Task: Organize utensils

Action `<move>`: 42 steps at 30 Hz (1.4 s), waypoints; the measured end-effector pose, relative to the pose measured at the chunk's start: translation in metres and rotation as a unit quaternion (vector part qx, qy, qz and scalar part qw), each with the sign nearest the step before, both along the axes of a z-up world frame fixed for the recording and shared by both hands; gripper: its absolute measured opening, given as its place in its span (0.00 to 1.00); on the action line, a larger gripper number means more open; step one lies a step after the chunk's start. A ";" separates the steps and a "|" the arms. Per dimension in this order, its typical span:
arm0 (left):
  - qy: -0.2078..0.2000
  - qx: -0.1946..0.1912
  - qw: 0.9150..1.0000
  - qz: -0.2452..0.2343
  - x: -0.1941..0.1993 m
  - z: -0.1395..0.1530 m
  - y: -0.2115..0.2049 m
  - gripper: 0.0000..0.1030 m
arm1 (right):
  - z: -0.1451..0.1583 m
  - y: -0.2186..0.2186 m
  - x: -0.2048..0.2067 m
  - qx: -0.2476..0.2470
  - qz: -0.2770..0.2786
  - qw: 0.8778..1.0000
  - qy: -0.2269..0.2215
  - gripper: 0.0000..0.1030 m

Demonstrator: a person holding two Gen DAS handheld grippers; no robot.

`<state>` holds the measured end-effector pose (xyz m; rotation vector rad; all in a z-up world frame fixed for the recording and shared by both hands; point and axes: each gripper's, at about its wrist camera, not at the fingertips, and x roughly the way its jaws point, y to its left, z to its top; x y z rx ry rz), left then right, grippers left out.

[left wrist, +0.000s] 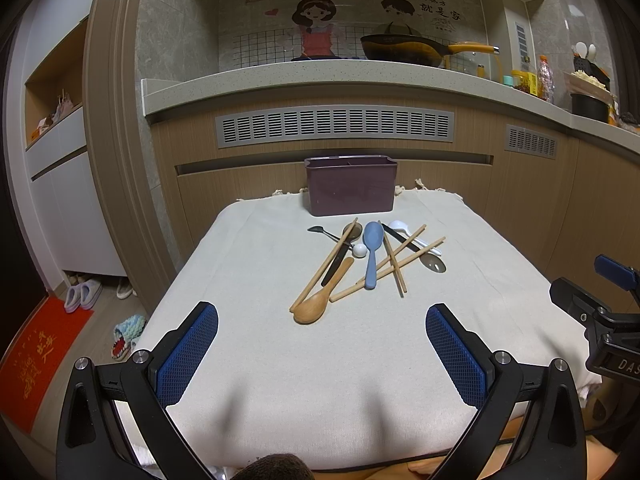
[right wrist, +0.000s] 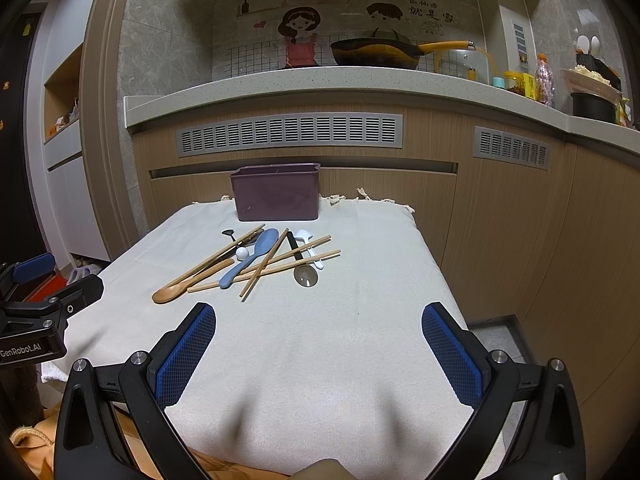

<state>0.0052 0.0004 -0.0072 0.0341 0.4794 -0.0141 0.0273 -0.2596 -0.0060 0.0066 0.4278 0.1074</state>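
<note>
A pile of utensils lies on the cream cloth (left wrist: 260, 360) (right wrist: 320, 360): a wooden spoon (left wrist: 316, 304) (right wrist: 176, 290), a blue spoon (left wrist: 372, 248) (right wrist: 256, 252), wooden chopsticks (left wrist: 394, 266) (right wrist: 280, 266), a white spoon (left wrist: 400, 228) (right wrist: 306, 238), a metal spoon (left wrist: 434, 263) (right wrist: 306, 276) and dark-handled pieces. Behind the pile stands a purple holder (left wrist: 351, 186) (right wrist: 278, 192). My left gripper (left wrist: 322, 350) is open, short of the pile. My right gripper (right wrist: 319, 350) is open too, nearer than the pile, with nothing between its fingers.
Wooden kitchen cabinets with grey vents (left wrist: 336, 126) rise just behind the table, under a counter with a pan (left wrist: 404, 50). The right gripper's body (left wrist: 600, 320) shows at the right edge; the left gripper's body (right wrist: 36, 308) at the left. Slippers (left wrist: 82, 294) lie on the floor left.
</note>
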 end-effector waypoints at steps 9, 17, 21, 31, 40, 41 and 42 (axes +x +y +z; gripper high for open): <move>0.018 0.000 1.000 0.007 0.009 0.001 0.003 1.00 | 0.002 0.000 0.004 -0.007 0.002 1.000 -0.003 1.00; 0.008 0.014 1.000 0.006 0.038 0.009 0.005 1.00 | 0.016 0.003 0.026 -0.039 -0.017 0.998 -0.038 1.00; 0.013 0.020 1.000 -0.006 0.061 0.013 0.005 1.00 | 0.024 0.006 0.043 -0.060 -0.016 0.997 -0.051 1.00; 0.055 0.020 0.998 -0.033 0.133 0.001 0.009 1.00 | 0.025 0.024 0.120 -0.088 0.012 0.996 -0.017 1.00; 0.051 0.003 0.998 -0.021 0.195 -0.001 0.044 1.00 | -0.006 0.060 0.199 -0.115 0.042 0.991 0.047 0.99; 0.051 0.005 0.998 -0.020 0.200 -0.002 0.047 1.00 | -0.010 0.067 0.206 -0.122 0.047 0.990 0.052 0.99; 0.050 0.009 0.999 -0.018 0.208 -0.004 0.051 1.00 | -0.015 0.076 0.216 -0.130 0.056 0.988 0.061 0.99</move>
